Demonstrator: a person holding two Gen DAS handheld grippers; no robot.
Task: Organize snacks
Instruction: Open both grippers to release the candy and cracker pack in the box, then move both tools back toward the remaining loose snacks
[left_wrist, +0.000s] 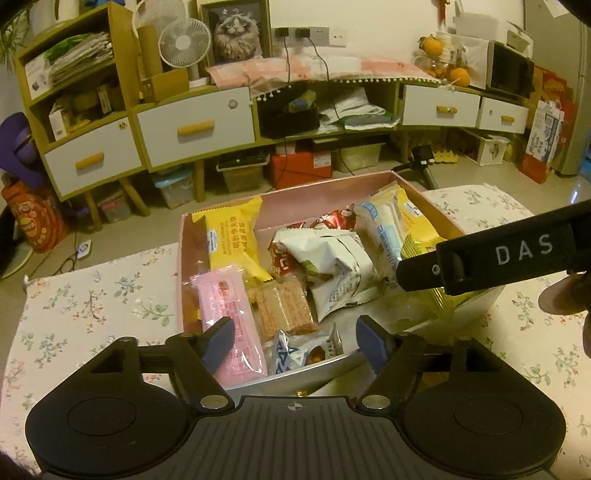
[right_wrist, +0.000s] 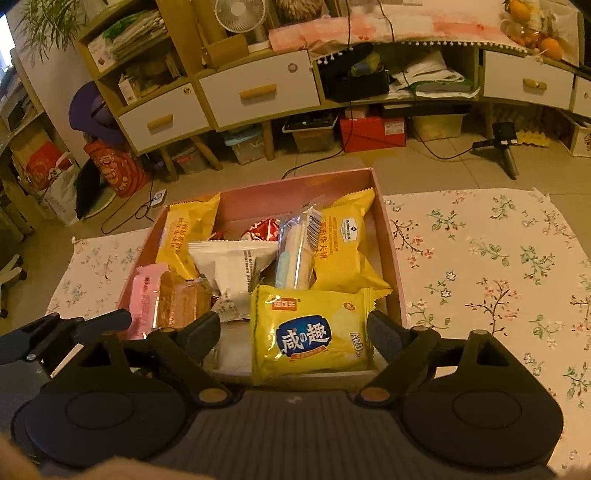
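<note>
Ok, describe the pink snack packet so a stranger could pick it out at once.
Find the pink box on the floral tablecloth. Along its left wall, at the near corner, lies the pink packet, lengthwise beside a clear-wrapped brown wafer. It is the only pink wrapper there; its neighbours are yellow, white, red or clear.

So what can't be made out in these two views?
- Box floor: both views, buried under packets.
- Red packet: right view, mostly behind the white packet.
- Yellow packet: left view, crossed by the right gripper.
- Small print on the pink packet: blurred.
- Right gripper's jaws: left view, cut by the edge.
</note>
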